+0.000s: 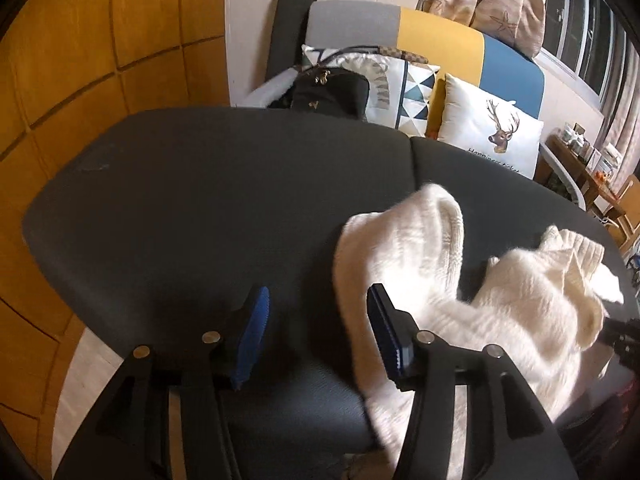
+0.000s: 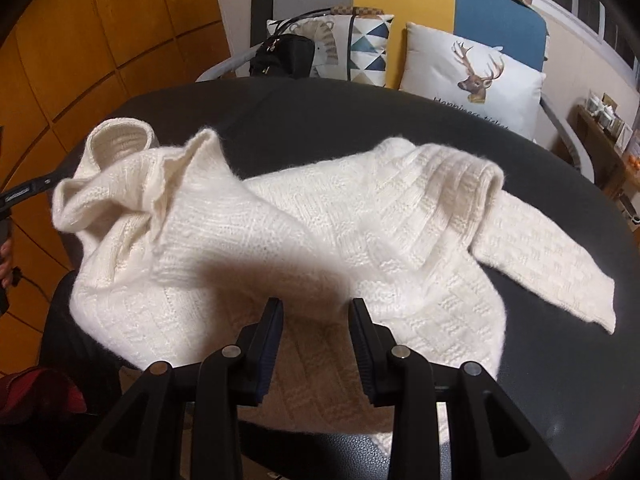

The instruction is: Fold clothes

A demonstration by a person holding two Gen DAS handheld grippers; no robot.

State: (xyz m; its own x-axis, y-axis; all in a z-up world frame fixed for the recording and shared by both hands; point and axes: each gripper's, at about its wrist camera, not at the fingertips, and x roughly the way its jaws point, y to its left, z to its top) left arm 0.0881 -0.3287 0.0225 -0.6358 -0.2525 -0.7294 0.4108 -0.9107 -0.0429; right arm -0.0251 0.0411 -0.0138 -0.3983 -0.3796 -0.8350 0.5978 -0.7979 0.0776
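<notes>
A white knit sweater lies crumpled on the dark table, one sleeve stretched out to the right and the collar bunched at the far left. My right gripper is shut on a fold of the sweater's near hem, and the fabric fills the gap between its pads. In the left wrist view the sweater hangs in a heap to the right. My left gripper stands open over the bare table. The sweater's edge brushes its right finger, and nothing is pressed between the pads.
A sofa behind the table carries a deer pillow, a patterned pillow and a black bag. Wood panelling stands to the left and a low side table with small items at the far right. A hand shows at the left edge.
</notes>
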